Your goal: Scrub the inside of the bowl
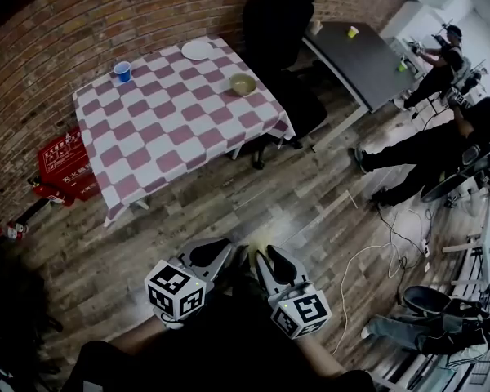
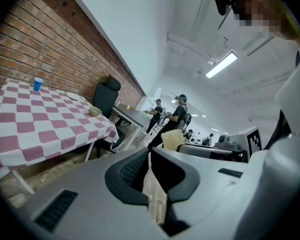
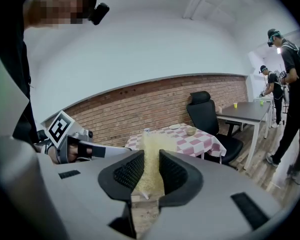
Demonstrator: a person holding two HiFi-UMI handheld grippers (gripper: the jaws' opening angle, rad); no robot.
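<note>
left claw (image 2: 150, 158) pressed together, empty | right claw (image 3: 151, 158) pinches our scrubber (image 3: 151, 136) | bowl (image 1: 243, 84) on counter (image 1: 171, 125), near its edge; we stand well apart from counter | risk: unbraced bowl may skid off that edge when we scrub

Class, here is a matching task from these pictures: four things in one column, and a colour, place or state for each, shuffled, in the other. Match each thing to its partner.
1. cup
2. plate
3. bowl
4. scrubber

A. clamped in the right gripper
B. white
C. on the checkered table, by the edge nearest the black chair
D. blue

Pairs: 1-D, 2-B, 3-C, 4-A.
</note>
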